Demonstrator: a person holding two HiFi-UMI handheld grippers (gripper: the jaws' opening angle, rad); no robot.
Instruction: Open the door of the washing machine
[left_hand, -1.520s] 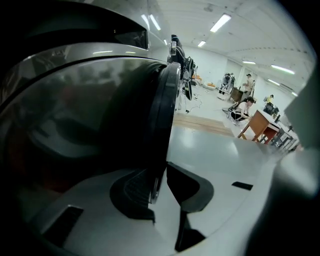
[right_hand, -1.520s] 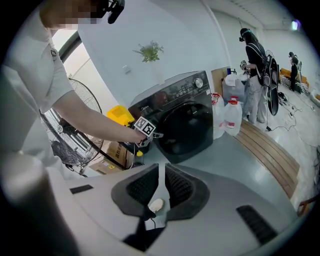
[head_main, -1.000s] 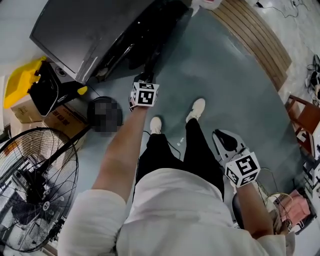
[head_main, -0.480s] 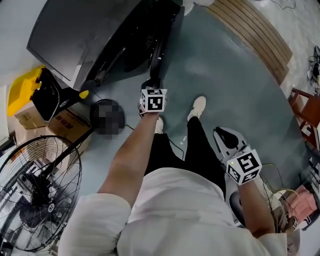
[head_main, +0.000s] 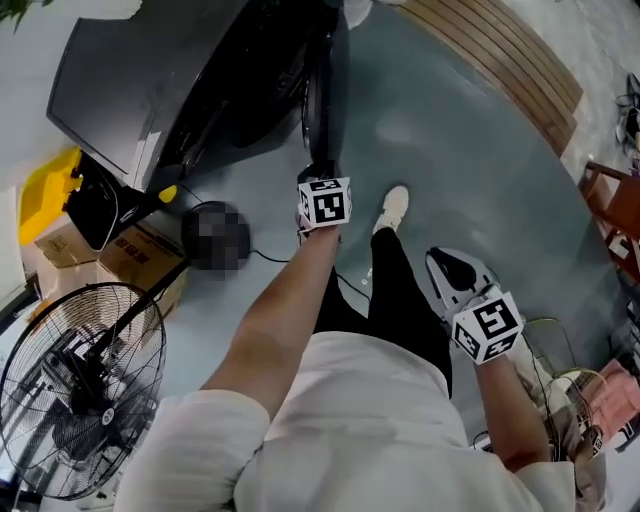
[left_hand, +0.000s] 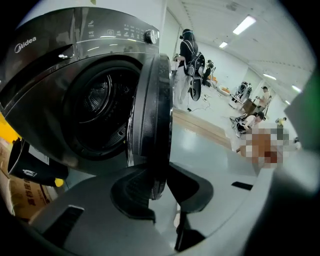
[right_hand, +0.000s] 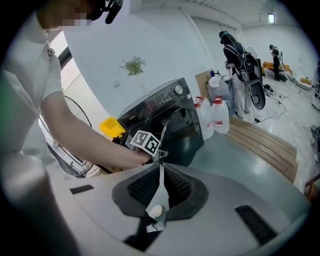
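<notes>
The washing machine (left_hand: 55, 65) is standing at the left edge of the floor (head_main: 450, 130), against the wall. Its door (left_hand: 152, 115) is standing open and is showing edge-on in the left gripper view, with the drum (left_hand: 97, 107) exposed to its left.

The left tool (left_hand: 152, 185) is pointing steeply down and is clamping the lower rim of the door. One jaw is lying against each face of the rim, and the jaws are standing only as far apart as the rim is thick.

The right tool (right_hand: 160, 167) is hanging beside the person's right leg, well apart from the machine. Its jaws are meeting at the tips and are holding nothing.

A fan (head_main: 80, 390) is standing at the near left corner of the floor. A yellow container (head_main: 45, 185) and a cardboard box (head_main: 130, 255) are sitting between the fan and the machine. A wooden platform (head_main: 500, 50) is running along the far right edge of the floor.
</notes>
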